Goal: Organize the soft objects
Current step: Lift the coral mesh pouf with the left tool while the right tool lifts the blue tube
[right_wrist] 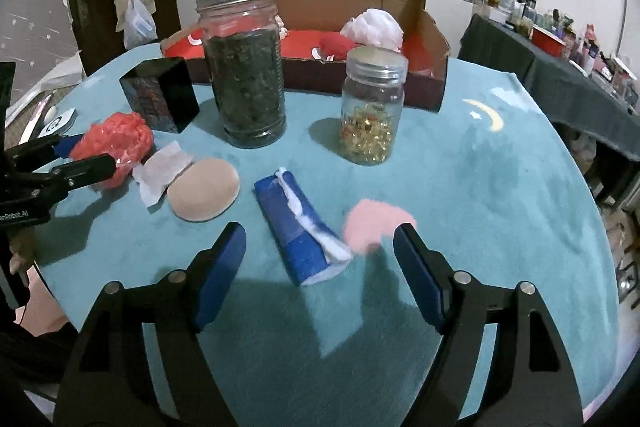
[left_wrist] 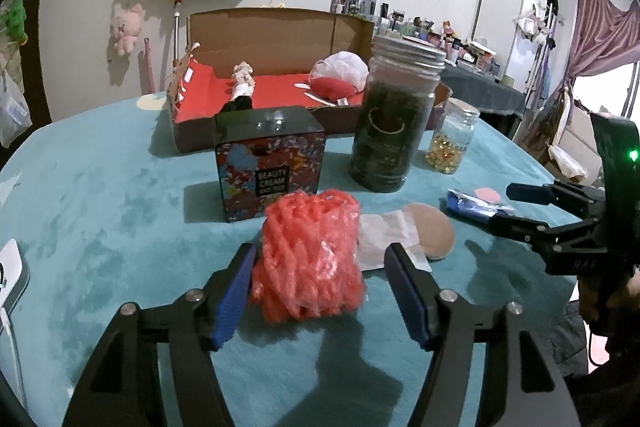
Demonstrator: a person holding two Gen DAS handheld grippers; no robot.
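Two tools: both spread wide, neither one clamping anything right now.
Left tool (left_wrist: 320,291): jaws stand apart with the red foam net (left_wrist: 310,259) sitting between them; the left pad looks about touching it, the right pad is clear of it, so not a grip.
Right tool (right_wrist: 320,275): jaws apart around the near end of the blue cotton roll (right_wrist: 298,227), pads off it on both sides.
Landmark: the tall dark jar (right_wrist: 244,67) mid-bench, everything below is placed off that.
Red foam net: in front of the jar and to its left, just beside the patterned tin (left_wrist: 270,163). Looks feather-light and squishy, so it'll crush rather than slip. I'd pinch it across the middle.
Blue cotton roll: in front of the jar and to its right, lying loose on the bench (right_wrist: 500,187). Soft, with fluff hanging out, probably unrolls if grabbed by an end. Take it across the body.
Beige puff (right_wrist: 204,189): right in front of the jar, flat and floppy, touching a bit of white wrapper (right_wrist: 160,167). Edge pinch, I guess.
Cardboard box (right_wrist: 434,39): behind the jar, already holding a white mesh ball (right_wrist: 376,25) and a red pad, so likely the drop spot.
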